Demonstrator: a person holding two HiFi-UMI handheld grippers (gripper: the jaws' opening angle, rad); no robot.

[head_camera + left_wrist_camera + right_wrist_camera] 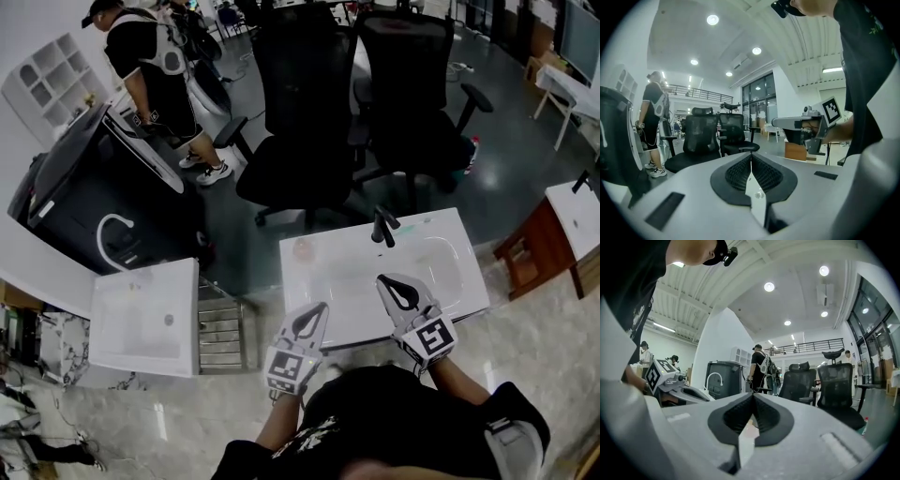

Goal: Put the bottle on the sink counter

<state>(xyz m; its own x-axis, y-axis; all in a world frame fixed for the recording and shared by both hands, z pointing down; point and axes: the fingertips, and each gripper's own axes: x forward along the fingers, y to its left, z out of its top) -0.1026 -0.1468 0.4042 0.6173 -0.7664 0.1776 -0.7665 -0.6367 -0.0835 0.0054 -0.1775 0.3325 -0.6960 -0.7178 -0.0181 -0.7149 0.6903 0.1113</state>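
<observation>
Two grippers are in view, and neither holds anything. The left gripper (317, 313) has its jaws pressed together with nothing between them. The right gripper (388, 284) is the same, its pads meeting edge to edge. Both hover over the near edge of the sink counter (323, 281), pointing toward the chairs.

Bottle location: the bottle (472, 150) stands upright on the floor just beside the base of the right chair (412, 94), beyond the counter and well apart from both grippers. It is small in every view. A red cap shows, but the contents cannot be made out.

Handling (judgement): a small capped bottle of this kind is probably light and fairly stiff, with smooth rounded walls that may slip. Take hold across the mid-body, below the cap, with jaws level and moderate pressure. Keep it upright for setting down.

Containers: the basin (427, 262) on the near side of the tap (382, 225) appears to hold nothing. A faint pinkish mark (302, 248) lies on the counter left of the basin; what it is cannot be told. A second sink (141, 309) stands to the left, showing only its drain (169, 320).
</observation>
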